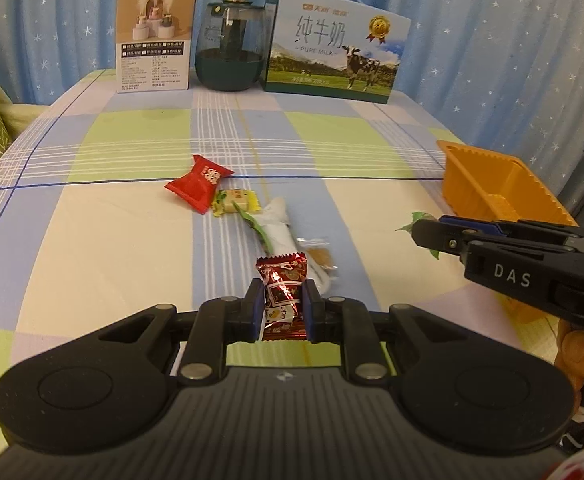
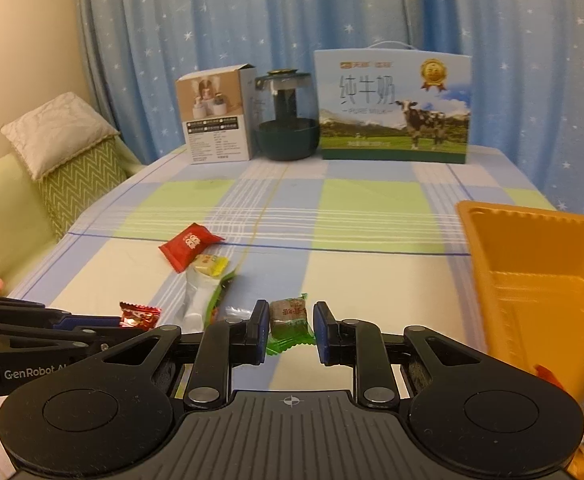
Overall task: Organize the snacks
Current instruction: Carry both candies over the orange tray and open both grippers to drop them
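Observation:
My left gripper (image 1: 283, 308) is shut on a dark red foil candy (image 1: 283, 292), held near the table's front; the candy also shows in the right wrist view (image 2: 139, 316). My right gripper (image 2: 289, 326) is open around a green-wrapped snack (image 2: 289, 318) lying on the checked tablecloth (image 2: 372, 280), with gaps on both sides. Behind lie a red packet (image 1: 197, 182), a yellow candy (image 1: 235, 202), a long white-and-green packet (image 1: 277, 224) and a clear-wrapped brown piece (image 1: 320, 256). An orange plastic tray (image 2: 532, 264) stands at the right with some snacks inside.
At the table's back stand a humidifier box (image 1: 153, 40), a dark green glass jar (image 1: 229, 46) and a milk carton box (image 1: 334, 46). Blue starry curtains hang behind. A green sofa with a cushion (image 2: 63, 152) is at the left.

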The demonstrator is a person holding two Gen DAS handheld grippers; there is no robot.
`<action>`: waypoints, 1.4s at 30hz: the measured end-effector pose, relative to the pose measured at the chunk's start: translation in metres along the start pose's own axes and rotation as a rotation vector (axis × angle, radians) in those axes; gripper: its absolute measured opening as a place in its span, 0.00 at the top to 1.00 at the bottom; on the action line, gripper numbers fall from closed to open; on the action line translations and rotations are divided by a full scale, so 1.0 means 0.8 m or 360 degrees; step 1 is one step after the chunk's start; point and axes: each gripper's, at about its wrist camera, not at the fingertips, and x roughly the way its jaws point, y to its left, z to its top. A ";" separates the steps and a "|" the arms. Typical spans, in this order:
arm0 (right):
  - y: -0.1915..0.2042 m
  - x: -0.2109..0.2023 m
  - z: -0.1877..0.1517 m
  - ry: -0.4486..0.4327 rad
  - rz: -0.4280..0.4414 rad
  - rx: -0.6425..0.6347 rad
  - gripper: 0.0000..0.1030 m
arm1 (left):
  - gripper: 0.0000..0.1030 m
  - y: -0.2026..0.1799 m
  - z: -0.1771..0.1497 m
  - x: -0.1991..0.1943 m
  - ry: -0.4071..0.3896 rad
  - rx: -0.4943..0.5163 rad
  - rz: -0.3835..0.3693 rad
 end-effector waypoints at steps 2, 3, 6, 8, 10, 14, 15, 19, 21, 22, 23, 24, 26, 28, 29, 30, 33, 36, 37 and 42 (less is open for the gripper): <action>-0.003 -0.015 -0.002 -0.0014 -0.0017 0.0008 0.77 | 0.83 -0.010 -0.003 -0.008 -0.0008 0.0012 -0.0005; -0.005 -0.022 -0.003 -0.0022 -0.0025 0.0012 0.77 | 0.83 -0.015 -0.005 -0.012 -0.0015 0.0019 -0.0003; -0.013 -0.043 -0.005 -0.0042 -0.0046 0.0022 0.77 | 0.83 -0.029 -0.008 -0.025 -0.0032 0.0013 -0.0025; -0.018 -0.058 -0.007 -0.0057 -0.0064 0.0019 0.77 | 0.83 -0.041 -0.010 -0.033 -0.0043 0.0015 -0.0039; -0.025 -0.074 -0.010 -0.0073 -0.0088 0.0021 0.77 | 0.83 -0.053 -0.013 -0.039 -0.0050 0.0010 -0.0060; -0.045 -0.106 -0.017 -0.0112 -0.0141 0.0049 0.77 | 0.83 -0.082 -0.014 -0.048 -0.0063 0.0028 -0.0103; -0.050 -0.114 -0.019 -0.0119 -0.0153 0.0056 0.77 | 0.83 -0.089 -0.013 -0.050 -0.0065 0.0033 -0.0117; -0.072 -0.141 -0.027 -0.0131 -0.0207 0.0093 0.77 | 0.83 -0.123 -0.009 -0.053 -0.0077 0.0076 -0.0170; -0.084 -0.154 -0.029 -0.0148 -0.0235 0.0114 0.77 | 0.83 -0.140 -0.006 -0.053 -0.0080 0.0094 -0.0199; -0.090 -0.160 -0.029 -0.0156 -0.0250 0.0124 0.77 | 0.83 -0.148 -0.004 -0.053 -0.0081 0.0106 -0.0213; -0.097 -0.165 -0.029 -0.0162 -0.0266 0.0135 0.77 | 0.83 -0.157 -0.002 -0.052 -0.0083 0.0118 -0.0228; -0.105 -0.170 -0.029 -0.0168 -0.0282 0.0148 0.77 | 0.83 -0.166 0.000 -0.051 -0.0083 0.0128 -0.0246; -0.121 -0.179 -0.027 -0.0178 -0.0319 0.0175 0.77 | 0.83 -0.184 0.004 -0.048 -0.0086 0.0148 -0.0279; -0.140 -0.188 -0.024 -0.0189 -0.0353 0.0208 0.77 | 0.83 -0.202 0.009 -0.044 -0.0087 0.0174 -0.0307; -0.150 -0.191 -0.023 -0.0190 -0.0364 0.0222 0.77 | 0.83 -0.211 0.011 -0.041 -0.0086 0.0186 -0.0323; -0.158 -0.192 -0.021 -0.0187 -0.0374 0.0232 0.77 | 0.83 -0.219 0.013 -0.038 -0.0084 0.0196 -0.0336; -0.184 -0.195 -0.019 -0.0182 -0.0388 0.0258 0.77 | 0.83 -0.242 0.020 -0.027 -0.0074 0.0232 -0.0369; -0.204 -0.191 -0.017 -0.0173 -0.0395 0.0281 0.77 | 0.83 -0.263 0.026 -0.014 -0.0058 0.0266 -0.0391; -0.210 -0.189 -0.018 -0.0168 -0.0397 0.0298 0.77 | 0.83 -0.268 0.027 -0.011 -0.0053 0.0275 -0.0395; -0.229 -0.185 -0.021 -0.0155 -0.0388 0.0386 0.77 | 0.83 -0.286 0.030 0.008 -0.0025 0.0312 -0.0404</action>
